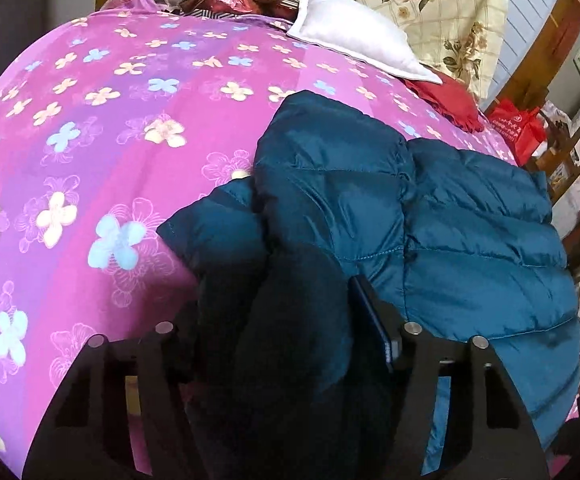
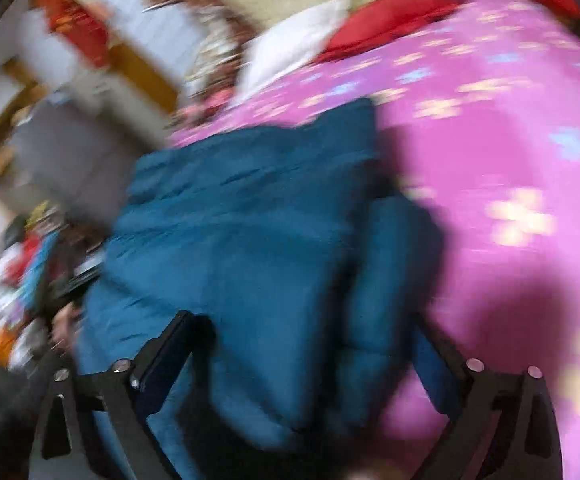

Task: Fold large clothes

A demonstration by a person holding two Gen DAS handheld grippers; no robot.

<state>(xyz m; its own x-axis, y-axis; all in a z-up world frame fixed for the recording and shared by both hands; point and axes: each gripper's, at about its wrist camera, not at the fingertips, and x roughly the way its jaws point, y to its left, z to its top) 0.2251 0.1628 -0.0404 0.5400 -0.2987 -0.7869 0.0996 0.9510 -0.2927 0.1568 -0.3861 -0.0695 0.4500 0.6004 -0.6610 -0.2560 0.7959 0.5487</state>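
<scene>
A teal quilted puffer jacket [image 1: 430, 216] lies on a bed covered by a pink and purple flowered bedspread [image 1: 102, 128], toward the bed's right side in the left wrist view. Part of it is folded over itself — a padded panel sits doubled on top of the body, with a rounded sleeve or hem end [image 1: 210, 232] poking out to the left onto the bedspread.

The left gripper [image 1: 290, 320] has its 2 fingers set on either side of a thick, dark bunch of the jacket's fabric, which fills the gap between them; the right finger's pad [image 1: 374, 320] presses against the cloth, so the claw is pinching the jacket.

In the right wrist view the picture is badly motion-blurred. The right gripper [image 2: 314, 344] has its 2 fingers standing wide apart with a fold of the jacket [image 2: 250, 220] between them; the jaws look spread rather than clamped, though the blur makes it hard to say whether either finger actually touches the cloth.

At the head of the bed lie a white pillow [image 1: 354, 36] and, just beside it, a red cloth [image 1: 446, 100]. Behind them hangs a cream rose-print fabric [image 1: 430, 4]. A red bag [image 1: 518, 128] sits off the bed's far right edge.
</scene>
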